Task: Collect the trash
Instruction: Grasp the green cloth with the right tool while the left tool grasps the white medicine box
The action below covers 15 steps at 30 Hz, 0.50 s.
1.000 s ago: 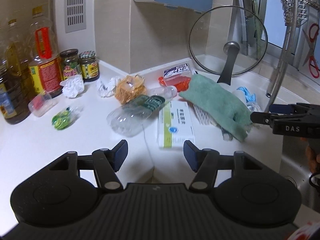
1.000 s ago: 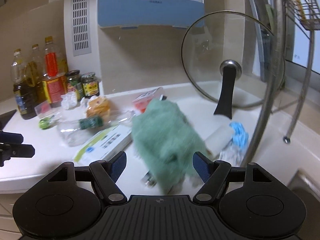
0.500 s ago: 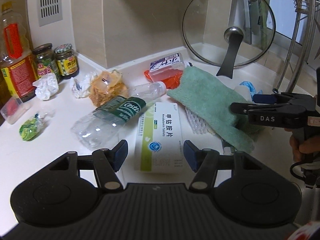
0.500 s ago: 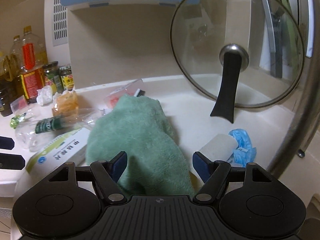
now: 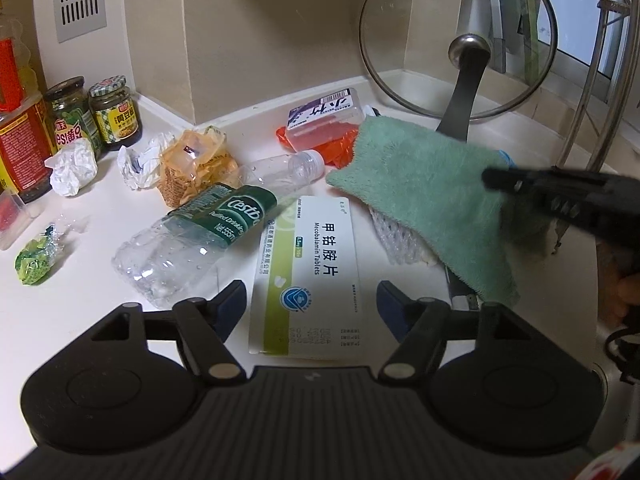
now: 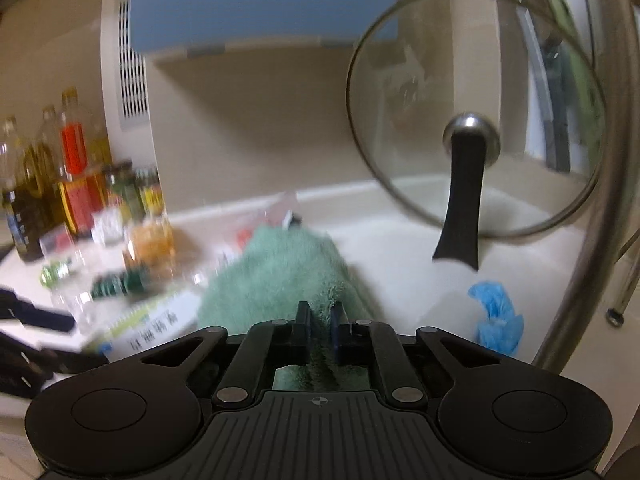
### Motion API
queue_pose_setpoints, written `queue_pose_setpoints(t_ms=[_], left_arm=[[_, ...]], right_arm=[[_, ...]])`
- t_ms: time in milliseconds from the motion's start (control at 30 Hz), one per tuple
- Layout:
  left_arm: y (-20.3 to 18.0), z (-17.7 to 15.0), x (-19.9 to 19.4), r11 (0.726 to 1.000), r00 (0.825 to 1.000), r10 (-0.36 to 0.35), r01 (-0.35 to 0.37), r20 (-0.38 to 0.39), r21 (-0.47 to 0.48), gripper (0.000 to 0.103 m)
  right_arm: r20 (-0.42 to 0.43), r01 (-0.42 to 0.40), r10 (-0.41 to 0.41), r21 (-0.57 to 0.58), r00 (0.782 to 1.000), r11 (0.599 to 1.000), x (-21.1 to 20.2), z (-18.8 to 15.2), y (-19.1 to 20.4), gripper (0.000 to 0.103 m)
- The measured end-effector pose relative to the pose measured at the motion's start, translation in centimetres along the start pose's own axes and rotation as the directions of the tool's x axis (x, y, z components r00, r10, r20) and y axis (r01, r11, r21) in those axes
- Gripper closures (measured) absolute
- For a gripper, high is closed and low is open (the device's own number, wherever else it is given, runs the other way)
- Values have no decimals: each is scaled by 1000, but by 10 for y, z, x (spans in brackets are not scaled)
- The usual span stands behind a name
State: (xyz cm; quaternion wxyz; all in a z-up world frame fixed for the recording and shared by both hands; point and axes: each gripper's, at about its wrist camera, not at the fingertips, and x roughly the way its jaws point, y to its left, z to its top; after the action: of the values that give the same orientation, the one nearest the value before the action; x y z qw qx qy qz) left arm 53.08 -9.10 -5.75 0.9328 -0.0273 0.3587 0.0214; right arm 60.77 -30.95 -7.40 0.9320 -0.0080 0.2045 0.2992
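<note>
Right gripper point(image 6: 319, 322) is clamped on the green cloth point(image 6: 280, 276) at lower centre; only this view shows the pinch. Left gripper point(image 5: 310, 304) is spread apart over the tablet box point(image 5: 310, 276), lower centre. Crushed clear bottle point(image 5: 200, 236) lies left of it, touching.

Your green cloth point(image 5: 420, 184) hides most of the white netted wrap point(image 5: 396, 240) beneath it and the foot of the glass lid's point(image 5: 456, 36) black handle. Left of the cloth, your right wrist view smears the bottle point(image 6: 116, 284) and jars point(image 6: 136, 192) beyond reading. The red-labelled oil bottle point(image 5: 16, 120) is cut off at the frame's left edge.
</note>
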Motion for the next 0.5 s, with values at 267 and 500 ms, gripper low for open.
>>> queue_pose_setpoints(t_ms=[267,500], left_arm=[[-2,3,18,1000,1000,22,-22,-21,19,23],[-7,5,34,997,998,52,-50,-39,51,22]], right_arm=[[196,-25,21,19,980,999,-28,25,10,95],[290,-31,17,43,957,999,-50,45,12,95]])
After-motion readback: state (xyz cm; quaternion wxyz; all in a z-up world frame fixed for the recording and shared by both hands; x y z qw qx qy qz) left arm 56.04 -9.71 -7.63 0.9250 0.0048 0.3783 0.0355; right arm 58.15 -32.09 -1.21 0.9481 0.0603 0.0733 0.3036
